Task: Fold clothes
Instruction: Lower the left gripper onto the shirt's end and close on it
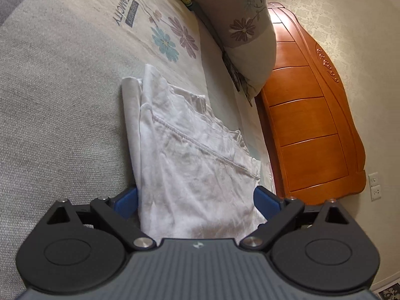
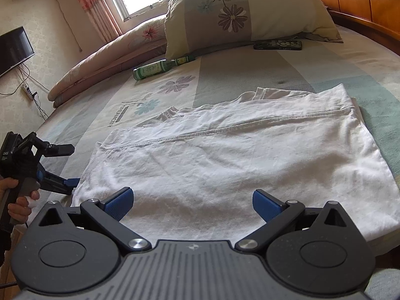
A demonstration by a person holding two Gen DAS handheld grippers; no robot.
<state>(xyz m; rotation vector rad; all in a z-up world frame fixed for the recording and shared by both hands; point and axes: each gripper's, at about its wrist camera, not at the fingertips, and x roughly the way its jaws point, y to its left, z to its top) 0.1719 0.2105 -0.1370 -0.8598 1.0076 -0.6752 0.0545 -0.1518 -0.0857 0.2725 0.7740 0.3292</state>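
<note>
A white garment [image 2: 225,155] lies folded into a wide rectangle on the floral bed sheet [image 2: 275,67], with a stitched hem running across it. My right gripper [image 2: 192,200] is open and hovers over the garment's near edge, its blue pads apart and holding nothing. My left gripper [image 2: 70,166] is at the garment's left end, held by a person's hand [image 2: 17,200]. In the left wrist view the garment [image 1: 190,150] stretches away between the blue pads of the open left gripper [image 1: 196,200], which straddles its end edge.
A flowered pillow [image 2: 237,12] leans at the head of the bed, with a green bottle [image 2: 152,70] and a dark flat case [image 2: 277,45] in front of it. A rolled quilt [image 2: 105,60] lies at the far left. The wooden headboard [image 1: 312,115] borders the bed.
</note>
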